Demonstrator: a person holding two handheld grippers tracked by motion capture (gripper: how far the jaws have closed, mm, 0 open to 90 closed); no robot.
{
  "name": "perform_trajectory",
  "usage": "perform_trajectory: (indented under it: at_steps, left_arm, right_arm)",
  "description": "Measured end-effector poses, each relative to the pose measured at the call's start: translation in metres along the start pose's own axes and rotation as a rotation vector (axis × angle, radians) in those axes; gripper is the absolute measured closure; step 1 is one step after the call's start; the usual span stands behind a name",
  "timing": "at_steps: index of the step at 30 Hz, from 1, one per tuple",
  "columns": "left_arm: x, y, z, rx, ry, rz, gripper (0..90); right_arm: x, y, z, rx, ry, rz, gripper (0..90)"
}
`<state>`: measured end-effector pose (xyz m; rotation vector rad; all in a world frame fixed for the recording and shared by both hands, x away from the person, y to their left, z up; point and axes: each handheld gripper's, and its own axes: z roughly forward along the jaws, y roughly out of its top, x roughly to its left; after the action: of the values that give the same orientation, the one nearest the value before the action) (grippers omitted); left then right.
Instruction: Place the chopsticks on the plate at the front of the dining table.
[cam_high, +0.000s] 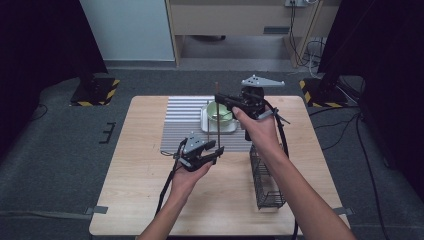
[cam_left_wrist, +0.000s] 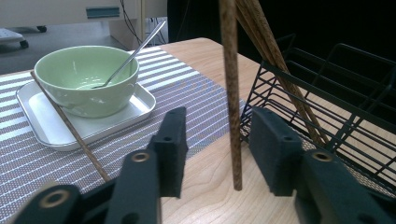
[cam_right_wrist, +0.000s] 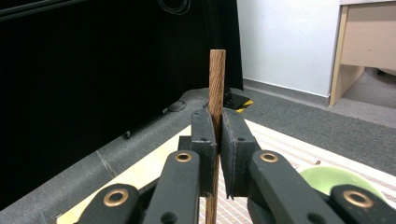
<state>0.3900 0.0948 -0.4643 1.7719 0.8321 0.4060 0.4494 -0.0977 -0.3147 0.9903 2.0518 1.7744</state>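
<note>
My right gripper (cam_high: 221, 98) (cam_right_wrist: 217, 140) is shut on a brown wooden chopstick (cam_high: 219, 122) (cam_right_wrist: 216, 79) and holds it upright above the table. The stick's lower end (cam_left_wrist: 232, 102) hangs between the pads of my left gripper (cam_high: 218, 150) (cam_left_wrist: 219, 151). There is a gap on each side, so that gripper is open. A pale green bowl (cam_high: 218, 111) (cam_left_wrist: 86, 77) with a metal spoon (cam_left_wrist: 135, 53) in it sits on a small white tray (cam_high: 206, 126) (cam_left_wrist: 42, 123). Another chopstick (cam_left_wrist: 70, 126) leans against that tray.
A grey striped placemat (cam_high: 182, 117) lies under the tray at the table's far middle. A black wire basket (cam_high: 265, 182) (cam_left_wrist: 345, 93) lies on the right with more chopsticks (cam_left_wrist: 275, 58) leaning in it. Cables trail from both grippers.
</note>
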Motion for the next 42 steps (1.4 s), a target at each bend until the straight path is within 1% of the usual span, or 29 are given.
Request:
perform_trajectory:
  at_steps: [1,2,4,5,6,7,9,10,11,16,18,19,21,24,26,27,28,29,32,36,39,42]
  left_arm:
    - [0.0,0.0,0.0,0.0,0.0,0.0,61.3]
    - [-0.001,0.0,0.0,0.004,0.003,0.01,61.3]
    - [-0.002,0.0,0.0,0.006,0.004,0.015,70.9]
    - [-0.002,0.0,0.0,0.01,0.005,0.019,70.9]
    - [-0.001,0.0,0.0,0.016,0.006,0.026,77.5]
    - [-0.001,0.0,0.0,0.019,0.006,0.027,77.5]
    - [0.0,0.0,-0.001,0.023,0.006,0.016,83.2]
    - [0.0,0.0,-0.001,0.023,0.006,0.016,83.5]
    - [0.0,-0.001,-0.002,0.027,0.018,0.011,83.8]
    - [0.006,-0.002,-0.007,0.024,0.046,-0.009,85.5]
    - [0.008,-0.002,-0.01,0.027,0.059,-0.004,85.8]
    - [0.008,-0.002,-0.01,0.027,0.059,-0.004,85.8]
    - [0.009,-0.002,-0.011,0.035,0.074,0.008,85.9]
    - [0.009,-0.002,-0.013,0.039,0.088,0.017,85.9]
    - [0.008,-0.002,-0.013,0.043,0.096,0.023,85.9]
    - [0.008,-0.003,-0.013,0.045,0.098,0.025,85.9]
    - [0.008,-0.003,-0.012,0.051,0.096,0.023,85.9]
    - [0.008,-0.003,-0.012,0.051,0.096,0.024,85.9]
    - [0.007,-0.004,-0.013,0.053,0.101,0.029,85.8]
    - [0.008,-0.005,-0.013,0.049,0.106,0.03,85.8]
    - [0.008,-0.004,-0.014,0.049,0.111,0.031,85.8]
    - [0.008,-0.004,-0.015,0.046,0.119,0.033,85.8]
  right_arm:
    - [0.0,0.0,0.0,0.0,0.0,0.0,84.7]
    - [0.0,0.0,0.0,0.0,0.001,0.002,84.7]
    - [0.0,-0.001,0.0,0.001,0.003,0.005,84.7]
    - [0.0,-0.001,0.0,0.001,0.003,0.005,84.7]
    - [-0.001,-0.001,0.0,0.003,0.005,0.007,84.7]
    - [-0.001,-0.001,0.0,0.003,0.005,0.007,84.7]
    - [0.0,-0.001,0.001,0.003,0.014,0.005,84.6]
    - [0.0,-0.001,0.001,0.004,0.015,0.008,84.6]
    - [0.0,-0.001,0.002,0.006,0.016,0.008,84.6]
    - [-0.003,0.0,0.001,0.014,0.013,0.009,84.1]
    - [-0.005,0.0,0.0,0.019,0.008,0.009,83.1]
    - [-0.005,0.0,0.0,0.019,0.008,0.009,83.1]
    - [-0.006,0.0,-0.001,0.022,-0.003,0.007,81.7]
    - [-0.009,0.0,0.0,0.026,-0.009,0.01,76.4]
    - [-0.01,0.0,-0.001,0.029,-0.014,0.011,76.2]
    - [-0.01,0.0,-0.001,0.03,-0.014,0.011,77.2]
    - [-0.01,0.0,-0.002,0.028,-0.012,0.008,81.2]
    - [-0.01,0.0,-0.002,0.026,-0.007,0.007,82.4]
    - [-0.01,0.001,-0.001,0.032,0.013,0.014,83.5]
    - [-0.01,0.0,-0.001,0.033,0.037,0.041,84.6]
    - [-0.01,0.001,0.0,0.035,0.038,0.049,84.6]
    - [-0.01,0.001,-0.001,0.032,0.033,0.044,84.0]
